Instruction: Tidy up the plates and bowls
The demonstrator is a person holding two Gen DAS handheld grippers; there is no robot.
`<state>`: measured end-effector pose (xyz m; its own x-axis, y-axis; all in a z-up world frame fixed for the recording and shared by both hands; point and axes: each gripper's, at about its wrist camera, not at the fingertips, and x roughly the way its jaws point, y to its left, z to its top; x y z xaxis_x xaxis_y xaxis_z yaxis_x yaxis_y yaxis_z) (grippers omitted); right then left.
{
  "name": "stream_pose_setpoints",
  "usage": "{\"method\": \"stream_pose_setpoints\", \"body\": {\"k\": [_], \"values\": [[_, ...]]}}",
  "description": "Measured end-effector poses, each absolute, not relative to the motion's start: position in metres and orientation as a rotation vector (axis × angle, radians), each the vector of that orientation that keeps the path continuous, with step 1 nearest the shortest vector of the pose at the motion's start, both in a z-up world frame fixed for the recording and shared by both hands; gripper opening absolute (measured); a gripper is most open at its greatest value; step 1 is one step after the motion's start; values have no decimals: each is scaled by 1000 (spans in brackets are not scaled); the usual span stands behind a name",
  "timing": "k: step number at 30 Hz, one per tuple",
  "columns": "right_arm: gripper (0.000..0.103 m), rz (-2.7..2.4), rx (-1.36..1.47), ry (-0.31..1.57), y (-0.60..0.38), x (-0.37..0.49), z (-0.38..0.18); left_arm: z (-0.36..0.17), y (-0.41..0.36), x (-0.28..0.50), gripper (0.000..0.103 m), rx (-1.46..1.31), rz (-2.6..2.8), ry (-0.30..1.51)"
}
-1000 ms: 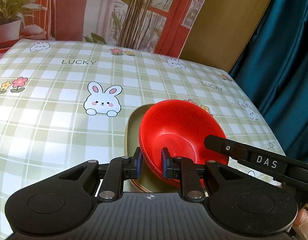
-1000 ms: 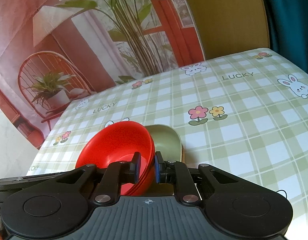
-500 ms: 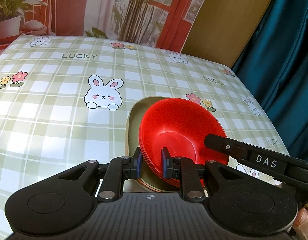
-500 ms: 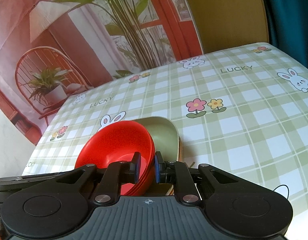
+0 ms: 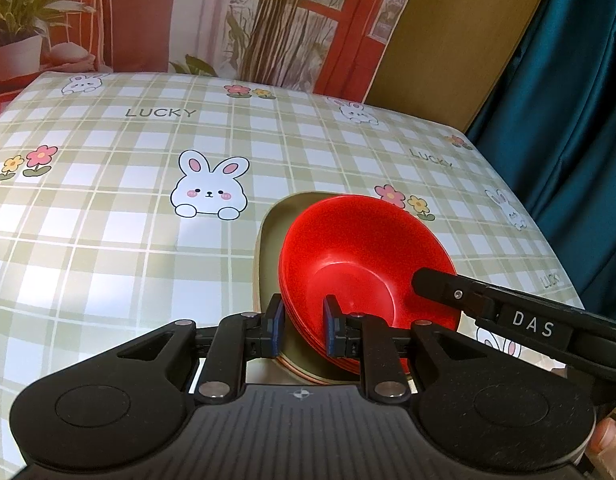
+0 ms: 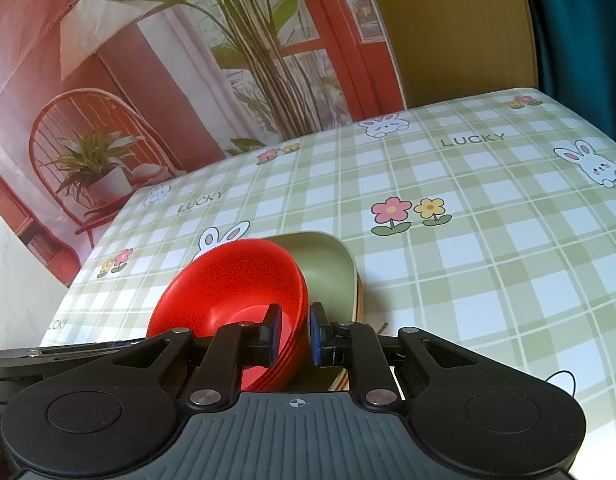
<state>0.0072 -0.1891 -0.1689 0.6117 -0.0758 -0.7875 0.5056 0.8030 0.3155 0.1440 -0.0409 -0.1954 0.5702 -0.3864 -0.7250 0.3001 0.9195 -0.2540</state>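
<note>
The left tongs [image 5: 302, 330] are gripping the near rim of the stack of red bowls [image 5: 359, 264], one blue pad outside the wall and the other inside, in the lower centre of the left wrist view. The right tongs [image 6: 294, 334] are clamping the same stack of red bowls [image 6: 232, 292] at its opposite rim, again with one pad inside and one outside, low and centre in the right wrist view. In the left wrist view the right tongs [image 5: 423, 280] are reaching in from the lower right, their black body marked DAS. The bowls are sitting tilted inside the olive green plates [image 5: 270, 248], a small stack with rounded corners, whose far edge is showing behind the bowls in the right wrist view [image 6: 327, 264]. The plates are lying on the desk [image 5: 108, 240], which is wearing a green checked cloth with rabbits, flowers and the word LUCKY. A teal curtain [image 5: 567, 120] is hanging at the right of the frame.
</note>
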Motion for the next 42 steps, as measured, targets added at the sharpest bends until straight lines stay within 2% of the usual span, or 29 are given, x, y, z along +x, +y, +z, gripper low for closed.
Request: {"method": "stream_pose_setpoints", "body": {"k": [2, 9, 12, 17, 23, 26, 28, 30, 34, 42], "values": [[18, -362, 552, 859, -190, 7, -169, -195, -40, 144, 29, -114, -407, 879], [28, -370, 539, 853, -192, 4, -164, -186, -40, 140, 61, -121, -436, 862], [32, -374, 534, 843, -193, 4, -157, -178, -37, 136, 63, -126, -454, 837], [46, -384, 504, 817, -194, -1, -141, -157, -32, 127, 68, -120, -455, 773], [67, -386, 462, 763, -199, -7, -112, -118, -29, 114, 72, -83, -433, 643], [76, -386, 434, 728, -204, -8, -91, -96, -27, 109, 78, -75, -426, 581], [89, -388, 412, 697, -207, -8, -76, -81, -25, 105, 81, -62, -411, 540], [96, -389, 389, 665, -210, -7, -59, -65, -25, 102, 82, -43, -393, 501], [103, -377, 339, 608, -216, -2, -25, -33, -25, 93, 88, 2, -367, 399], [103, -412, 254, 518, -218, 6, 34, 22, -23, 70, 95, 100, -244, 217]]}}
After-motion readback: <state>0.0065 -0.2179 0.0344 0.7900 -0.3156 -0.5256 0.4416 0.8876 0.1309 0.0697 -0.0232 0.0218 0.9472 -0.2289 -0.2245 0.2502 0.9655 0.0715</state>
